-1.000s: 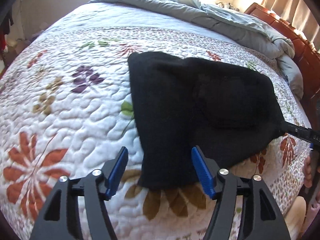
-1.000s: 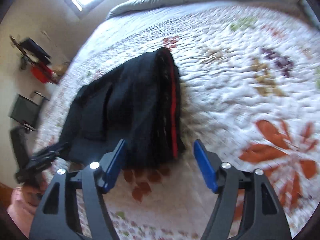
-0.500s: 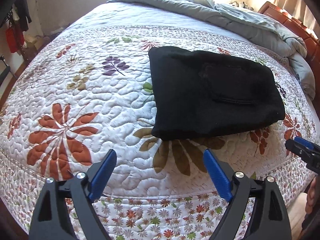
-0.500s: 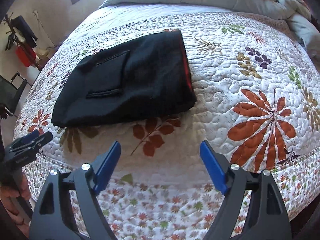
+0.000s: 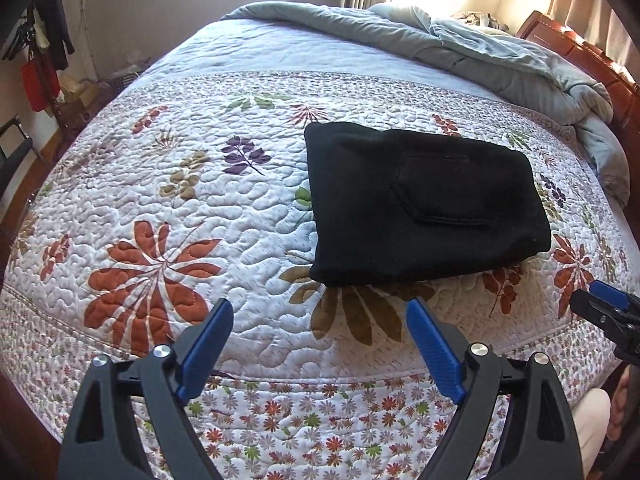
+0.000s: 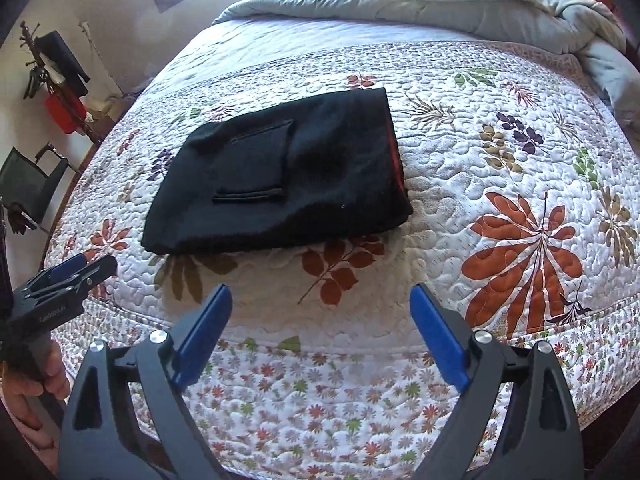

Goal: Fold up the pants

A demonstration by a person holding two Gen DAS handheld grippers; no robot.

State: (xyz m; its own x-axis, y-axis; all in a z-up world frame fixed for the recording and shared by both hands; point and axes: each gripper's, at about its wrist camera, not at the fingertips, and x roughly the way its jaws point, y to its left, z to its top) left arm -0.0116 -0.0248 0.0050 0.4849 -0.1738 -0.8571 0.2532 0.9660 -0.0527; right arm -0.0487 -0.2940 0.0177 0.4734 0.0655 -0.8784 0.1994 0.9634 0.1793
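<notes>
Pants (image 5: 424,204), black, lay folded to a compact bundle on the floral quilt (image 5: 168,200), pocket up, likely squared near the bed's foot for easy reach. Left gripper (image 5: 320,344) hung short of them, blue fingers (image 5: 204,344) wide apart, holding nothing. Right gripper (image 6: 320,336) was opening over bare quilt, nothing between its fingers (image 6: 438,340); red trim perhaps on one edge.

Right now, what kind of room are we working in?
Most likely a bedroom: a bed with a floral quilt, a rumpled grey duvet by a wooden headboard, and the folded pants lying on the quilt.
</notes>
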